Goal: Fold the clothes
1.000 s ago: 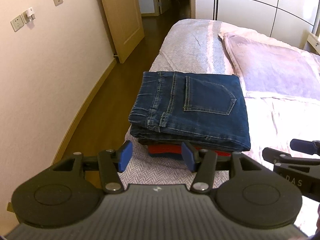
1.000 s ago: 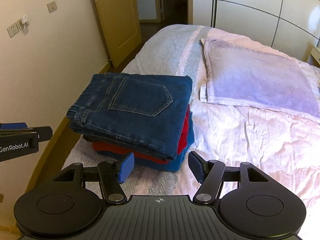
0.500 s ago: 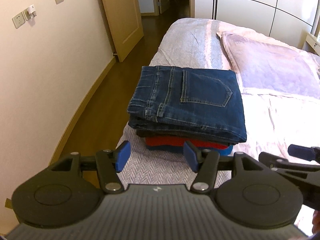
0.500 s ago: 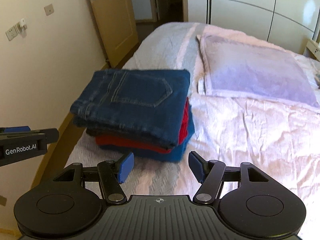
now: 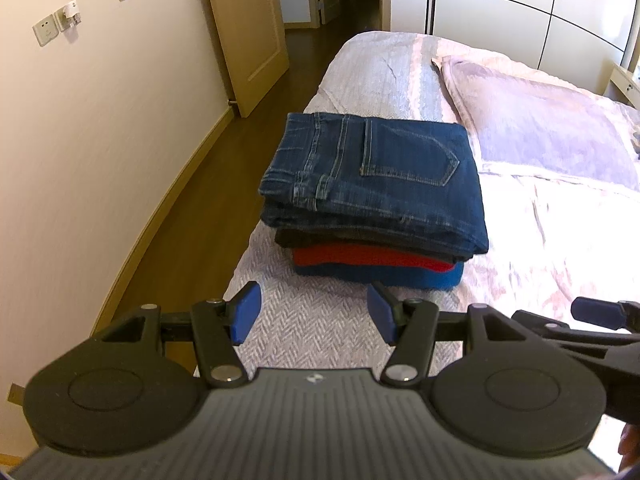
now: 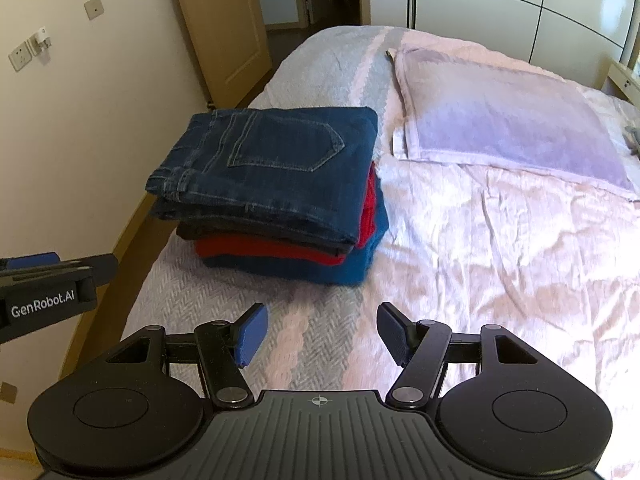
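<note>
Left tongs [image 5: 314, 316] hang wide and empty. The clothes stack [image 6: 276, 200] sits near the bed's [image 6: 480, 240] left edge; jeans [image 5: 380, 176] on top, waistband facing left, hiding most lower layers. Right tongs [image 6: 320, 334] gape wide too, nothing held.

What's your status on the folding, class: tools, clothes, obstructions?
Left tool open, right tool open, both empty. Jeans folded atop stack on bed. Nothing obstructing.
</note>
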Demonstrator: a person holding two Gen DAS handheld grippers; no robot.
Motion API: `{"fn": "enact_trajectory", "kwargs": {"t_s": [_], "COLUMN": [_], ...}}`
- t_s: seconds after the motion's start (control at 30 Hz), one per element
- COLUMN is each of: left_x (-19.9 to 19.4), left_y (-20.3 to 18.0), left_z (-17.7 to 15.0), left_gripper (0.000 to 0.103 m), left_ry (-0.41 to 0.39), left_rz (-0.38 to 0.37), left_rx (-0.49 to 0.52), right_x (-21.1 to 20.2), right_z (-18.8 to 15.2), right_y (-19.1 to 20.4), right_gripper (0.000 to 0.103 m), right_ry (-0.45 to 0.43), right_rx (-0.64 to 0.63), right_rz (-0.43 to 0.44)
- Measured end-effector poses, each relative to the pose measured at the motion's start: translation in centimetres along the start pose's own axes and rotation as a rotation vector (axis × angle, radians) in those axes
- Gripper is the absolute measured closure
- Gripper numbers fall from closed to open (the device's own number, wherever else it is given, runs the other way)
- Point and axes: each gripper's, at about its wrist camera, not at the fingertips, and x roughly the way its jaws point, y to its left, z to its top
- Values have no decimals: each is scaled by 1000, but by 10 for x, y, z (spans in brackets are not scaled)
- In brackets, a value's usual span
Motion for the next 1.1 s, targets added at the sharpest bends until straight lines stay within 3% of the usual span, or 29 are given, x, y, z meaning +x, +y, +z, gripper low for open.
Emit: {"fn": "enact_trajectory", "kwargs": {"t_s": [0.4,1.1], "left_x": [-6,6], "left_y": [-4,-9], "left_z": [-21,-26], "left_gripper": [47,47], "left_ry": [-14,12], "left_rz": [-3,-20], "left_rx": [11,5], "right_x": [-4,7], "right_z": [-19,-25], "right_y": [-1,-5], "right_gripper": [39,39], "right_ry": [14,40], "right_rx": [0,5], "right_rz": [0,6]}}
